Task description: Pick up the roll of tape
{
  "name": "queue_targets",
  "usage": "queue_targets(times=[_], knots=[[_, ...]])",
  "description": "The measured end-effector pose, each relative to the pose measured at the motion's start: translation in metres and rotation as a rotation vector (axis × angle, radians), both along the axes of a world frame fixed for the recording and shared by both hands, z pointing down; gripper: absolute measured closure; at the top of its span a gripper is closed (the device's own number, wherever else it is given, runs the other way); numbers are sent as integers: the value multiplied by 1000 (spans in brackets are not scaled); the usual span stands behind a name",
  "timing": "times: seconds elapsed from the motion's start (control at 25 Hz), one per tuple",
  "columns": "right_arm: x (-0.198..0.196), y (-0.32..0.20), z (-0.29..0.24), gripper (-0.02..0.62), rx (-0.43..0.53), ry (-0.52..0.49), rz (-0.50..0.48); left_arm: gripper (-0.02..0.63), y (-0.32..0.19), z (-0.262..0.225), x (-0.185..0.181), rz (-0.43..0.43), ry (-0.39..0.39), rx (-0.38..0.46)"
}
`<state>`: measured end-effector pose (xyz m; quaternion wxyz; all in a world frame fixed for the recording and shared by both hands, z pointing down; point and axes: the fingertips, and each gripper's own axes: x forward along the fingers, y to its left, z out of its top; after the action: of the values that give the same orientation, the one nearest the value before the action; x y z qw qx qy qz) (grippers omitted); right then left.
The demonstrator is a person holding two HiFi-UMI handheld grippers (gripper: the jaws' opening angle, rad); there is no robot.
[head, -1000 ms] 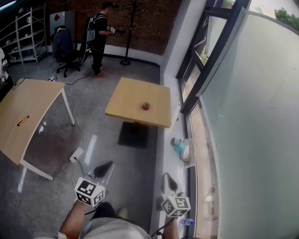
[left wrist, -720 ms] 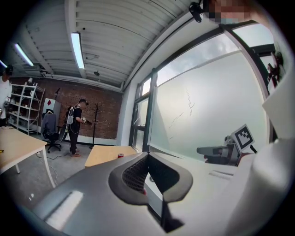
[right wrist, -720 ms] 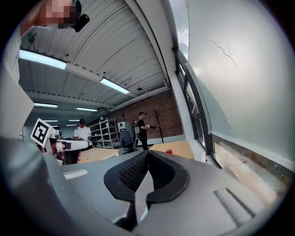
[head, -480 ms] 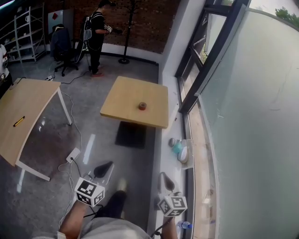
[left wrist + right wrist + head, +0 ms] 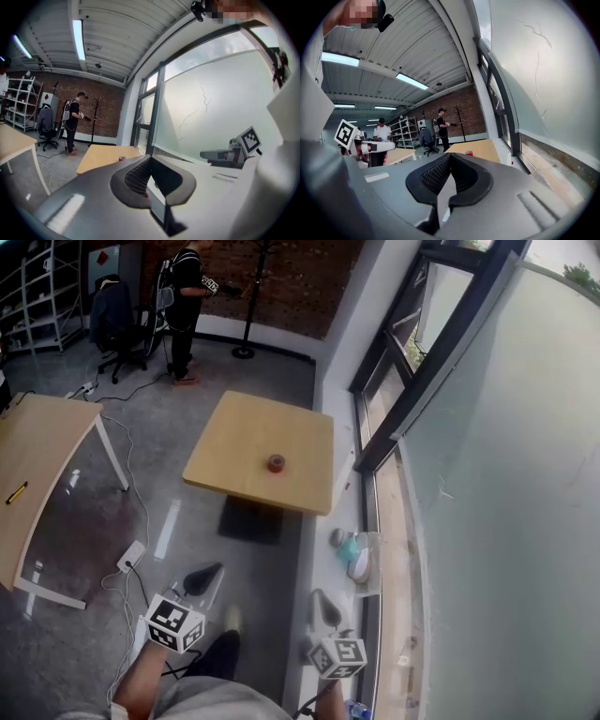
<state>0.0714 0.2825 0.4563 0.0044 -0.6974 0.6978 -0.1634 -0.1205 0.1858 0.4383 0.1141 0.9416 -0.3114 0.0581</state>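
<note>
Grey polished floor lies under my left gripper (image 5: 204,575) and right gripper (image 5: 323,603), both with jaws pressed together on nothing. The roll of tape (image 5: 276,463), a small red ring lying flat, sits well ahead on the square wooden table (image 5: 234,432), at one o'clock from the left and eleven from the right. Neither hand is clearly nearer.

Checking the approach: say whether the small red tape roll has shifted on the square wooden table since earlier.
No. The small red tape roll stays right of centre on the square wooden table, near its front edge.
</note>
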Motion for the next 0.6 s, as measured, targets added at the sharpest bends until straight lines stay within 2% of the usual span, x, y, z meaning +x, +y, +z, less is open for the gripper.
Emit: queue_targets(times=[0.6], knots=[[50, -142, 6, 581, -32, 10, -28, 606, -135, 9, 50, -20, -6, -39]])
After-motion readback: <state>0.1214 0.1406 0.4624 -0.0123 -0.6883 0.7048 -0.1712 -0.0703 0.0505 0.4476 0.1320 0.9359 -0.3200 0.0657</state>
